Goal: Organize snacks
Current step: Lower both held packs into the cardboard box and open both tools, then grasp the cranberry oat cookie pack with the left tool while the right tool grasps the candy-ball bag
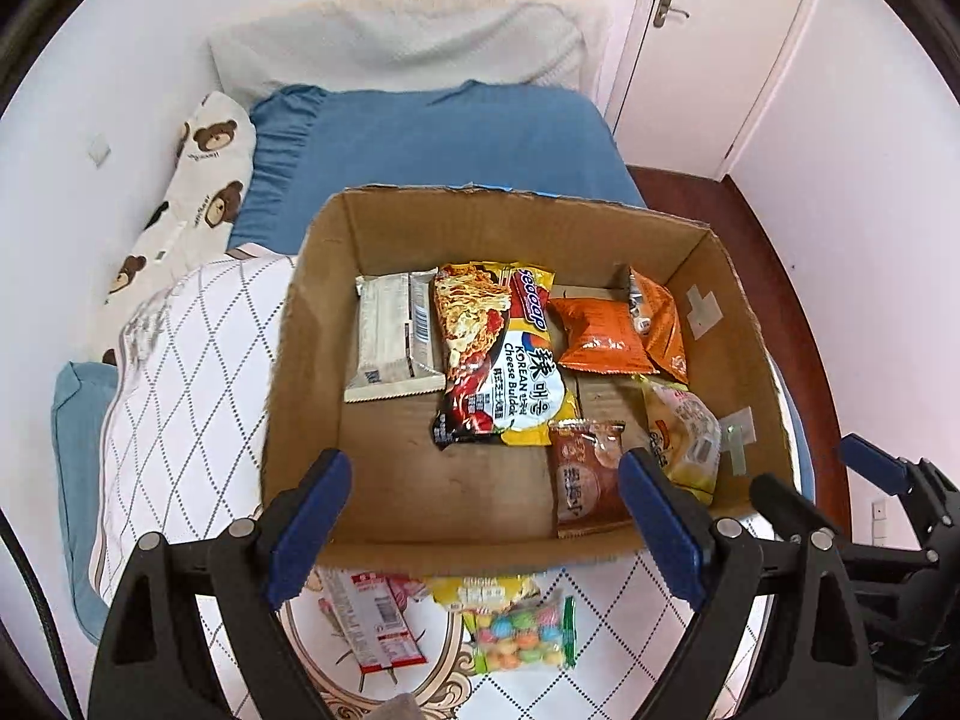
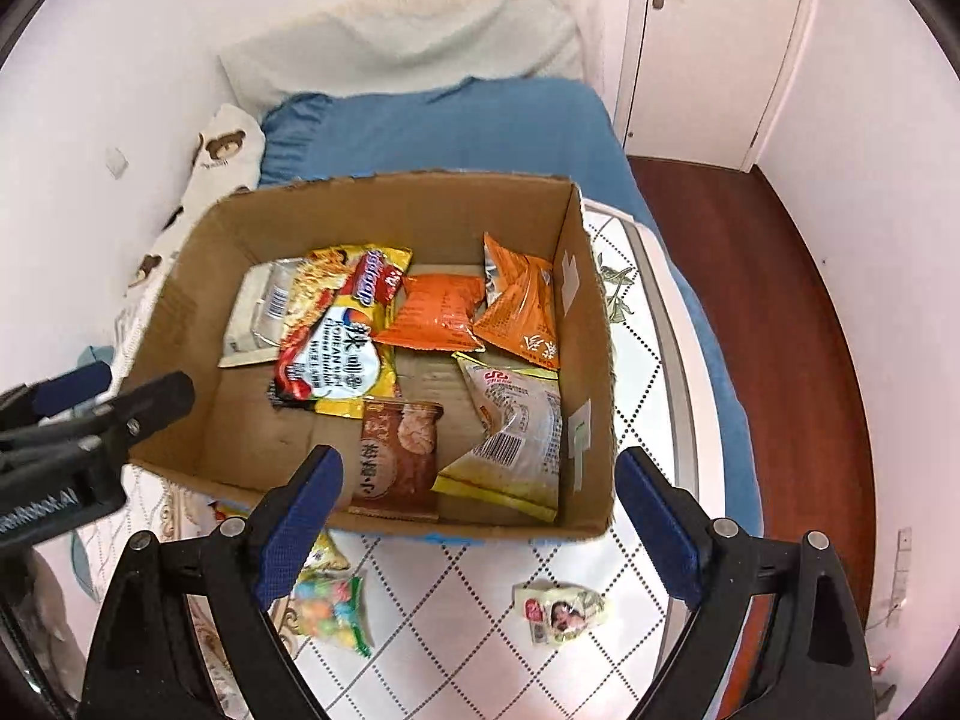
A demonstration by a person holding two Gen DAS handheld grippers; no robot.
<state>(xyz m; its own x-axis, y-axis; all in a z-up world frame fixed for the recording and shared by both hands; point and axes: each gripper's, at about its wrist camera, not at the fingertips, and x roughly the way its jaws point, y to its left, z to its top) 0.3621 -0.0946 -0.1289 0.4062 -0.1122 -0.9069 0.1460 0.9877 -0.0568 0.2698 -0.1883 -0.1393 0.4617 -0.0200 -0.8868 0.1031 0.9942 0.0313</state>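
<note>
An open cardboard box stands on the patterned quilt. It holds a yellow noodle packet, two orange packs, a white pack, a brown pack and a pale yellow bun pack. My left gripper hangs open above the box's near edge with nothing between its blue pads. My right gripper is likewise open and empty above the near wall. On the quilt in front lie a colourful candy bag, a red-and-white packet and a small pale packet.
The box and quilt lie on a bed with a blue sheet and a bear-print pillow. Dark wooden floor and a white door are to the right. The other gripper sits close at the left.
</note>
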